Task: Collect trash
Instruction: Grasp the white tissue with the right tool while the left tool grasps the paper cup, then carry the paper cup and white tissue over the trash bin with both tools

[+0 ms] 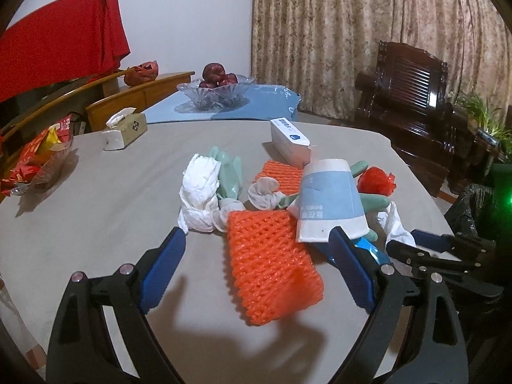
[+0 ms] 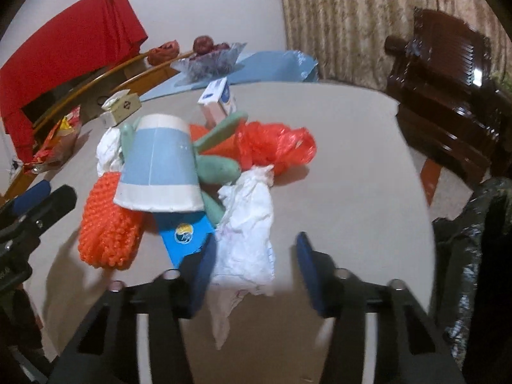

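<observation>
A pile of trash lies on the grey table [image 1: 96, 198]. It holds an orange foam net [image 1: 272, 262], an upturned blue-and-white paper cup [image 1: 329, 198], crumpled white tissue [image 1: 200, 192], pale green gloves [image 1: 228, 172], a red plastic bag [image 1: 376, 180] and a white box [image 1: 289, 140]. My left gripper [image 1: 259, 240] is open, its fingers on either side of the orange net. My right gripper [image 2: 256, 249] is open around a crumpled white wrapper [image 2: 248, 224]; the cup [image 2: 160, 166], net [image 2: 108, 230] and red bag [image 2: 278, 145] lie beyond it.
A tissue box [image 1: 124, 129] and a snack-filled dish [image 1: 35, 163] stand at the table's left. A glass bowl of apples [image 1: 216, 91] sits on a blue mat behind. A dark wooden chair [image 1: 412, 96] and a black bin bag [image 2: 470, 256] are to the right.
</observation>
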### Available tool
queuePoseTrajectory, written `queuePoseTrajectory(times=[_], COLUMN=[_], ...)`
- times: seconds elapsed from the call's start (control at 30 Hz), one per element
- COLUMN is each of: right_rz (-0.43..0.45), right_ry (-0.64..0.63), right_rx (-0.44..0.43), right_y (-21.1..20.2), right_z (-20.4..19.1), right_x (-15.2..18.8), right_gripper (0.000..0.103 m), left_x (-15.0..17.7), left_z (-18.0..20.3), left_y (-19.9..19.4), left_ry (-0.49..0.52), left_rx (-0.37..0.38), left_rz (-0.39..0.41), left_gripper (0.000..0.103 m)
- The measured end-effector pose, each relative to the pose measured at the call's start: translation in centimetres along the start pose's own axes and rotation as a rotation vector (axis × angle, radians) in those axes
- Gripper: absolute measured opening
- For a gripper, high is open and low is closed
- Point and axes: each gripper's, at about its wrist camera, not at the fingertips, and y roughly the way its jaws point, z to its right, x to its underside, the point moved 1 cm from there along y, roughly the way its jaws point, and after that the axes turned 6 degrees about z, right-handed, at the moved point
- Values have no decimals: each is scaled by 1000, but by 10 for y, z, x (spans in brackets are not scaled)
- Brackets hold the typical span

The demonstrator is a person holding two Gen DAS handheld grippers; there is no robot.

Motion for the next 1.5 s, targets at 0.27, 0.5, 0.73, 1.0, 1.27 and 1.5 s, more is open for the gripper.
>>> queuePoseTrajectory(times=[0.27,0.5,0.73,1.0,1.27,1.5], right_rz=[3,57,64,67,92,137], right_ry=[3,10,7,11,17,12], right_rx=[-9,28,48,54,44,26], right_y=[-9,-33,-36,-39,-49,-69], right_z=[7,20,24,29,27,22], right_x=[-1,-11,-13,-12,-13,-22], right_gripper=[12,12,12,12,12,12], left_x=[-5,-11,-11,-5,-3,-12], left_z=[11,27,36,50,57,64], left_y=[9,30,55,61,39,11], left_ry=[7,19,7,0,-6,11], left_rx=[39,74,97,175,182,178], left_rz=[3,-15,-58,-107,-83,-35], left_gripper=[88,88,78,45,35,35])
